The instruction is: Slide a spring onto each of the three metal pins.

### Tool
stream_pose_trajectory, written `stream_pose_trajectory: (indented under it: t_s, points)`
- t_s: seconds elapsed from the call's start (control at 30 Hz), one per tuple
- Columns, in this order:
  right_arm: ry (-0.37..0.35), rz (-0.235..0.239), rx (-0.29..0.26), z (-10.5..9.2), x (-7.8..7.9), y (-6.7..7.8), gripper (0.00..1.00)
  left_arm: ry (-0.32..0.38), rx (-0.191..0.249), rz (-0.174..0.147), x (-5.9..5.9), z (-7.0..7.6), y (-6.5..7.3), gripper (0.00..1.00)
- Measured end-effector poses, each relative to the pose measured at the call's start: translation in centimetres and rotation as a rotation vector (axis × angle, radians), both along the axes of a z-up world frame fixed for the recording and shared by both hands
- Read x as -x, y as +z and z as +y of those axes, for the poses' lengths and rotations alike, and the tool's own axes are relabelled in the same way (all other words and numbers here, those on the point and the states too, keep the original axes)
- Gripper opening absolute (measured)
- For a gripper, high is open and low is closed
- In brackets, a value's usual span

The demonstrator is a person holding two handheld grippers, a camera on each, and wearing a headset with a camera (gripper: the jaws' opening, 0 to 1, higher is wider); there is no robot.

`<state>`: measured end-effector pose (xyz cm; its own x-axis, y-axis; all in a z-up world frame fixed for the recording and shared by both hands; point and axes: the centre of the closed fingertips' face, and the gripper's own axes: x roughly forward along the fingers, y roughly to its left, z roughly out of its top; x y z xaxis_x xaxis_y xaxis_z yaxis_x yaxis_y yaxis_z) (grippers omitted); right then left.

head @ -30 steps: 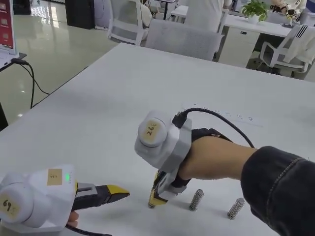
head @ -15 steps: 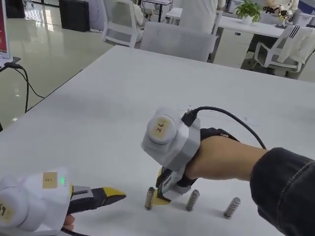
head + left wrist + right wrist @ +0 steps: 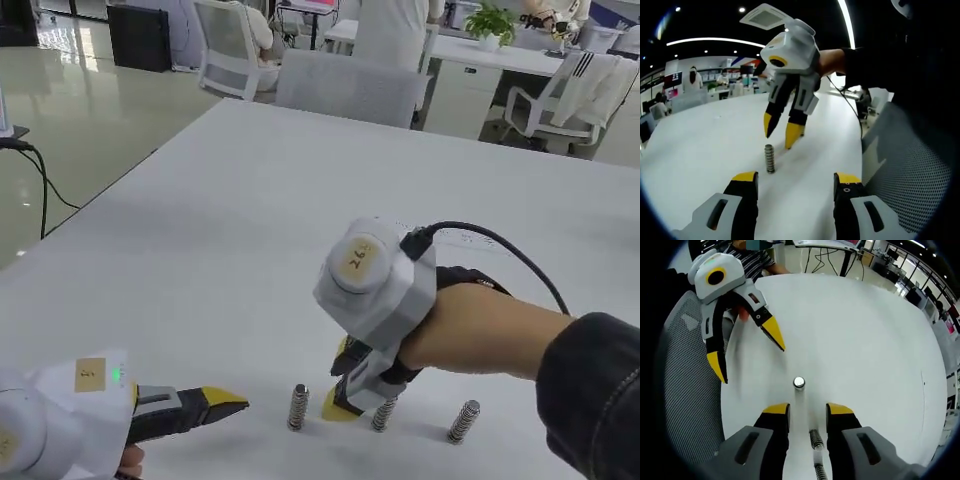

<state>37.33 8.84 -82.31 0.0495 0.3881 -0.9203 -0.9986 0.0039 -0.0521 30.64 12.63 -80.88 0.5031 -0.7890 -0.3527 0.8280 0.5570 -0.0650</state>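
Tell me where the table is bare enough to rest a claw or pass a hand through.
The far stretch of the table, from the right claw out to its far edge, is bare. The near strip is crowded: three springs stand in a row, the right claw down between two of them, the left claw just beside the row.

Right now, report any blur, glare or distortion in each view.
Head view: sharp, evenly lit, soft shadow under the right gripper on the table. Left gripper view: fisheye bends the ceiling lights, which glare white. Right gripper view: the left gripper shows motion blur; the pin top glints.
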Motion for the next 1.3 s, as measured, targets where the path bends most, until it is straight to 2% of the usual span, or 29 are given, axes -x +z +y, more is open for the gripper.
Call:
stream_pose_trajectory:
  t_s: [0.73,0.9,1.3]
  points:
    - [-0.117,-0.041,-0.085,-2.5,-1.4,1.1,0.43,-0.005,-0.001,0.004,-0.2,-0.1,0.0,0.56]
    - [-0.168,-0.054,-0.122,-3.1,-2.1,1.5,0.47,-0.004,0.000,0.002,-0.3,-0.1,0.0,0.56]
    - [-0.240,-0.076,-0.165,-4.7,-2.8,1.9,0.54,-0.006,0.000,0.003,-0.6,-0.1,0.0,0.56]
